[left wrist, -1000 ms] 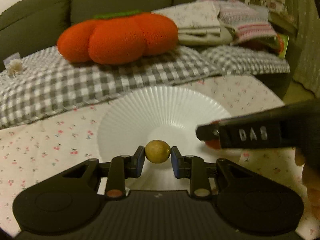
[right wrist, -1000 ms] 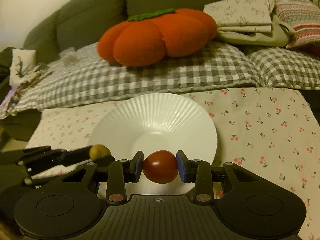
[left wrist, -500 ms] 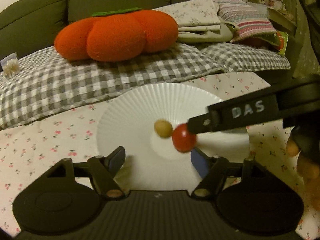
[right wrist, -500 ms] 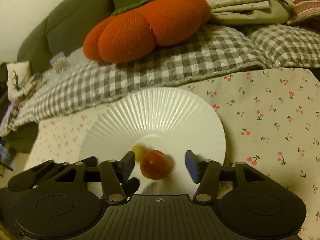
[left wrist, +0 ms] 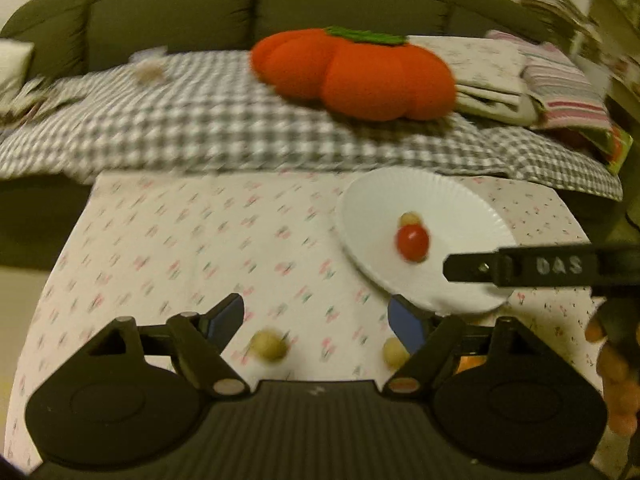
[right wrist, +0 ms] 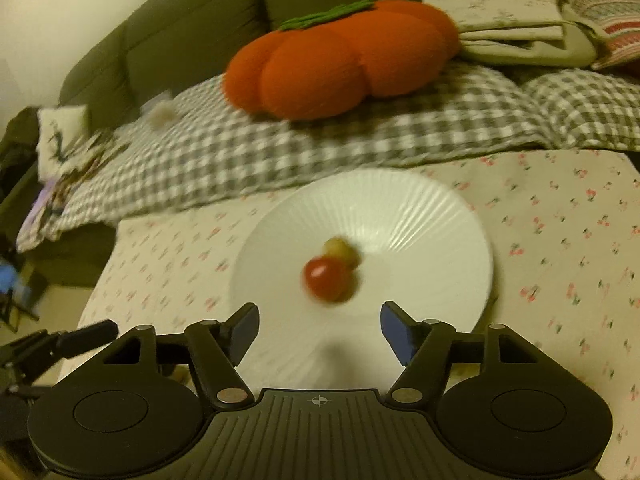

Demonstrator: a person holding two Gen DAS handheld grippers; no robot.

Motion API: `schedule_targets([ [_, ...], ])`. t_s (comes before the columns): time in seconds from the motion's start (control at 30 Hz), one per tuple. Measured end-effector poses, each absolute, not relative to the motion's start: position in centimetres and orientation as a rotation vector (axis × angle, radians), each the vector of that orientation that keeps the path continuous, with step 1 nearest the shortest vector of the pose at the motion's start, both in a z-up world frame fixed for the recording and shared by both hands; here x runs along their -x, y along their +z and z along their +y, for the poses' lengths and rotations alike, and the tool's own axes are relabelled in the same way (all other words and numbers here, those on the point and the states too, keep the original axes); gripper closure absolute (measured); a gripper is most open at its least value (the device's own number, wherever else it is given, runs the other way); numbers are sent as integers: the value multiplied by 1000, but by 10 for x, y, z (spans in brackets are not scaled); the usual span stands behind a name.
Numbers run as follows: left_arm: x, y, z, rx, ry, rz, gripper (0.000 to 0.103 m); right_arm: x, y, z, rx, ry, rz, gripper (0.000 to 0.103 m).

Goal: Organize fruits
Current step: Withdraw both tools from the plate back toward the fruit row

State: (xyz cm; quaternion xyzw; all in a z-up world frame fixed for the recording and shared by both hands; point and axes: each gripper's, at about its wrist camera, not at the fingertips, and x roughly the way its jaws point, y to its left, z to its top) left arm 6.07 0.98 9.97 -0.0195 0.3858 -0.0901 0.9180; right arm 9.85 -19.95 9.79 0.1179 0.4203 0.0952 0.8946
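Both hand-held grippers stood with their jaws apart and nothing between the pads, each having just been opening. From its own camera, the right hand-held gripper (right wrist: 318, 330) hung over the near edge of the white ribbed plate (right wrist: 420, 216), its blue pads spread wide on either side of the plate's bare near part. Ahead of it, near the middle of the plate, lay the red cherry tomato (right wrist: 326, 280) with the small yellow-green fruit (right wrist: 340, 250) touching it on the far side; both were blurred. The left hand-held gripper (left wrist: 316, 318) was off to the side over the cherry-print cloth (left wrist: 180, 240) that covered the surface, and the plate (left wrist: 372, 200) lay ahead of it and to its right, with the tomato (left wrist: 412, 242) and the yellow-green fruit (left wrist: 410, 218) resting together in it. Between the left gripper's open jaws, on the cloth, sat a pale yellow round fruit (left wrist: 268, 345), not touched by either pad, and a second pale round fruit (left wrist: 394, 352) lay just beside the right-hand pad. One black finger of the right gripper (left wrist: 516, 268) reached in from the right over the plate's near rim. Beyond the surface, an orange pumpkin-shaped cushion (left wrist: 356, 72) rested on a grey checked blanket (left wrist: 200, 128) on a dark green sofa (left wrist: 240, 8).
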Motion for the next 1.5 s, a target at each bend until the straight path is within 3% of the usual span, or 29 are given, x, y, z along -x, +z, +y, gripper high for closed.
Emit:
schedule_targets([
  [0.1,-42,99,28,65,-147,815,24,-79,101,-185,-245,229,900,29],
  [0.53,-3,94,64,139,-99,862,22,-18,93,-188,-326,205,962,29],
  [1.5,11,66,-5,-16,-324,835,23,21,103,-225,-304,169,851,29],
])
